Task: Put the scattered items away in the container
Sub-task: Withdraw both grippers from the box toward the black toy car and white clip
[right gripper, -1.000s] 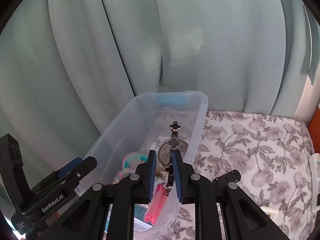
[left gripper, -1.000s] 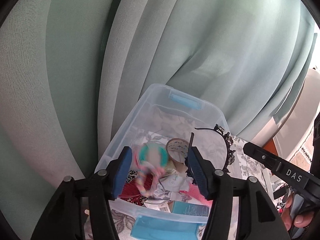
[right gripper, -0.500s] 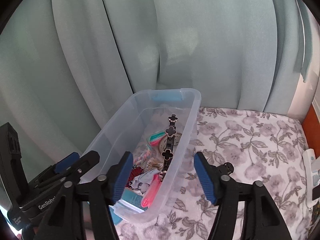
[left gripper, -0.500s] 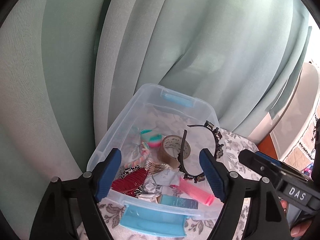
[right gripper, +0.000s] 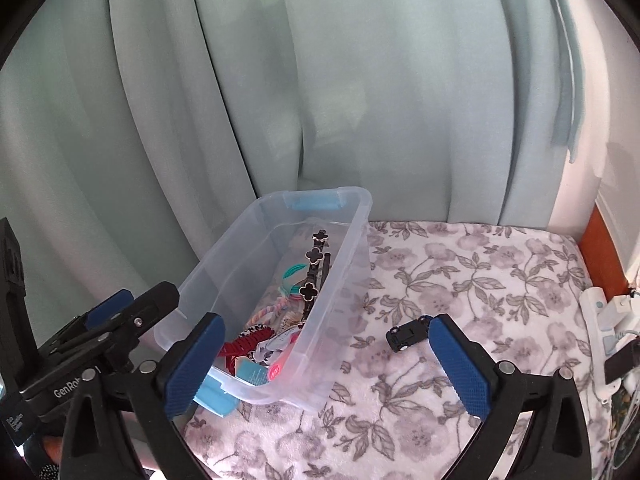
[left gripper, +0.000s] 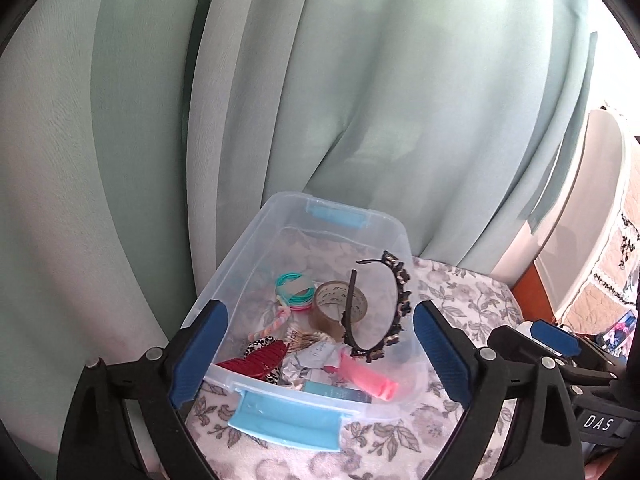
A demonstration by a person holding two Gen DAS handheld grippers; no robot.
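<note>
A clear plastic bin (left gripper: 240,256) with blue handles sits on the floral blanket, also in the right wrist view (right gripper: 352,240). Inside lie a black clover headband (left gripper: 400,300), a tape roll (left gripper: 332,304), teal hair ties (left gripper: 294,284), a red comb (left gripper: 256,362), a pink item (left gripper: 368,376) and crumpled paper. My left gripper (left gripper: 320,356) is open and empty above the bin's near end. My right gripper (right gripper: 328,364) is open and empty over the bin's near right corner. A small black toy car (right gripper: 406,334) lies on the blanket, right of the bin.
Green curtains (left gripper: 360,100) hang close behind the bin. The floral blanket (right gripper: 460,280) spreads to the right. A white power strip with cables (right gripper: 600,320) lies at the right edge beside an orange wooden frame (right gripper: 600,256).
The left gripper dropped the hair ties into the bin. The right gripper opened and let go of the headband, now in the bin. Both grippers pulled back and up.
</note>
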